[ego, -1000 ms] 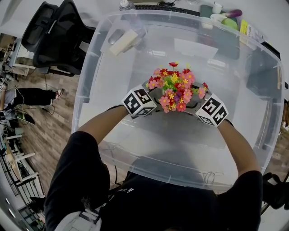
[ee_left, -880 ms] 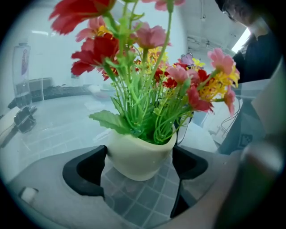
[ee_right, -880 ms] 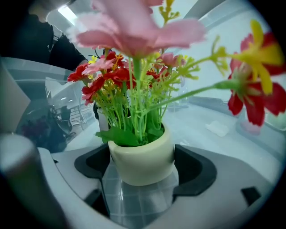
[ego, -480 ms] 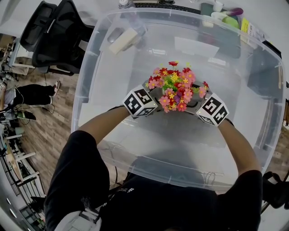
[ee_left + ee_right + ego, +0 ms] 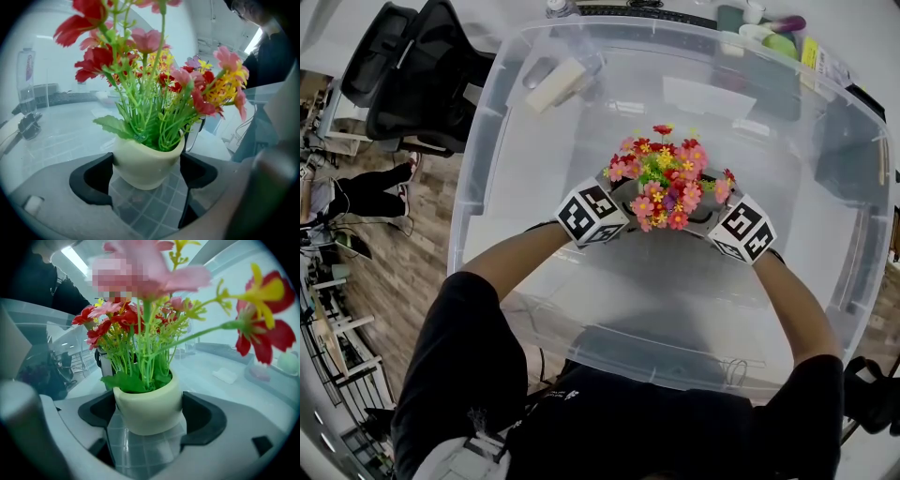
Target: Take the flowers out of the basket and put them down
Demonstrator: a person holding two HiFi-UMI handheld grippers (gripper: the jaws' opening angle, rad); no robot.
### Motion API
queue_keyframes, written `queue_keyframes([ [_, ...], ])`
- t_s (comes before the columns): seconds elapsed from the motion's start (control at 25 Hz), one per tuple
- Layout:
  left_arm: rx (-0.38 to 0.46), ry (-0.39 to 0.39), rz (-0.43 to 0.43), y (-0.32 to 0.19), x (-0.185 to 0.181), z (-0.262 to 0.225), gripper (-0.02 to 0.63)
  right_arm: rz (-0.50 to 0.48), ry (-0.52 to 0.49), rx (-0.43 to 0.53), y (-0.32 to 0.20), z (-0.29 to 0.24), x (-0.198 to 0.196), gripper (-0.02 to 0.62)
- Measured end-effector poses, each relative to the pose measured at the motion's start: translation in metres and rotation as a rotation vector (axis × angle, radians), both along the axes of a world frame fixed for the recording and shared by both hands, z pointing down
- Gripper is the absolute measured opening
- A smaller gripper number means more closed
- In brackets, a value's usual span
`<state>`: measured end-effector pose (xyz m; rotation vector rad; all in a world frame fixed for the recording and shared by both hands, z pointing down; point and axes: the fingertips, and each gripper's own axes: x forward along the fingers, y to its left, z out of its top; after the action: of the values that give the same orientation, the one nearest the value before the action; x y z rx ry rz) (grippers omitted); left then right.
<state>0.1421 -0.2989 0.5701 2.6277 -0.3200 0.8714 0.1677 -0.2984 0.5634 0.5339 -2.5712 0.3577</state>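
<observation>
Left gripper (image 5: 146,169) and right gripper (image 5: 149,411) both clamp a cream pot (image 5: 148,404) of red, pink and yellow flowers (image 5: 664,178) from opposite sides, inside a clear plastic bin (image 5: 486,155) on a white table (image 5: 865,42); a black office chair (image 5: 412,66) stands on wood-plank floor (image 5: 405,258).

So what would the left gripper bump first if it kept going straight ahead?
The left gripper meets the cream pot at once: its jaws grip it. Beyond, probably the right gripper.
</observation>
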Motion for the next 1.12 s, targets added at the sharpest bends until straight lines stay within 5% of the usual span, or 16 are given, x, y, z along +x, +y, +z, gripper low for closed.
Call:
queue_keyframes([
  [1.12,0.034,0.021,0.017,-0.011,0.012,-0.029,0.451,0.033,-0.003,0.028,-0.01,-0.029,0.012,0.445],
])
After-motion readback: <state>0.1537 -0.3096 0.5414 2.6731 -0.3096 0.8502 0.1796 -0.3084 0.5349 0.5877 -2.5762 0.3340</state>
